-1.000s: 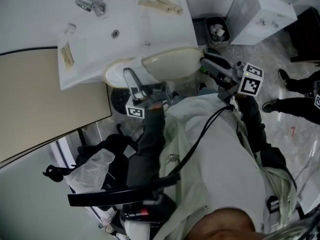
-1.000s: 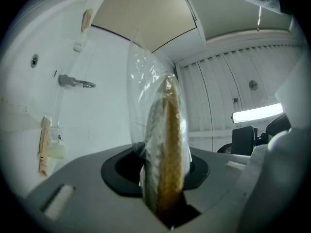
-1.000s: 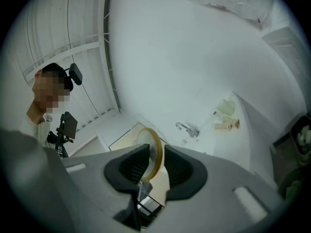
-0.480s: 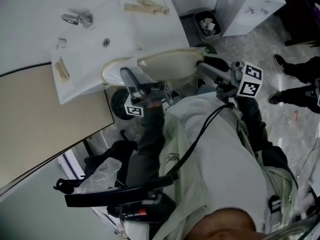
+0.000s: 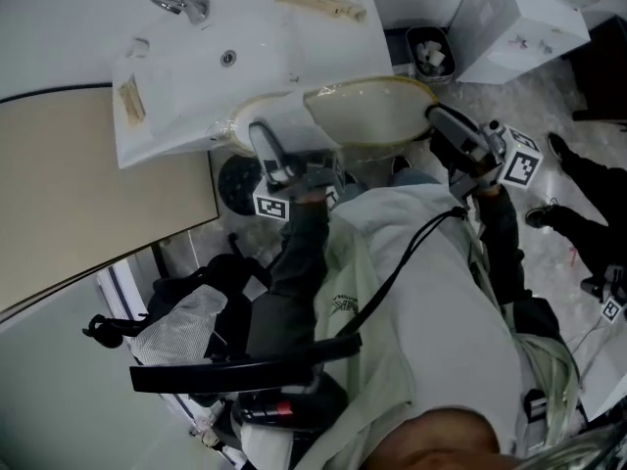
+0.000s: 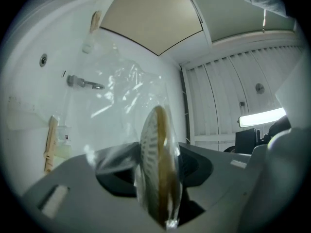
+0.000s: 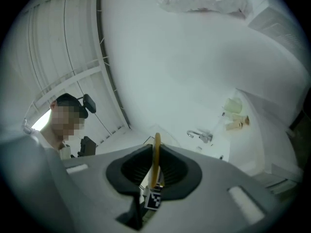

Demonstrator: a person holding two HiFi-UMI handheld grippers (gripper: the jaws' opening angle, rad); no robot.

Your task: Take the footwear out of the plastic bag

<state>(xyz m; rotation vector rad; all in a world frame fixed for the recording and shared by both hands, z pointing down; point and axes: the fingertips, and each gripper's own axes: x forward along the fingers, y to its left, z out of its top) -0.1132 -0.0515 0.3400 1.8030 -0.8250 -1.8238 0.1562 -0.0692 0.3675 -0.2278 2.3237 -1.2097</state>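
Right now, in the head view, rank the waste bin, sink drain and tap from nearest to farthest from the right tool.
1. Waste bin, on the floor just past the right tool.
2. Sink drain, left, mid-basin.
3. Tap, farthest left.

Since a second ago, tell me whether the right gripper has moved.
Yes. In the head view the right gripper has shifted rightward, away from the sink drain; its jaws have just been closing on the slipper.

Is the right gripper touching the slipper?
Touching. The right gripper view shows the right gripper, its jaws having just been closing, pinching the slipper by its thin yellow edge.
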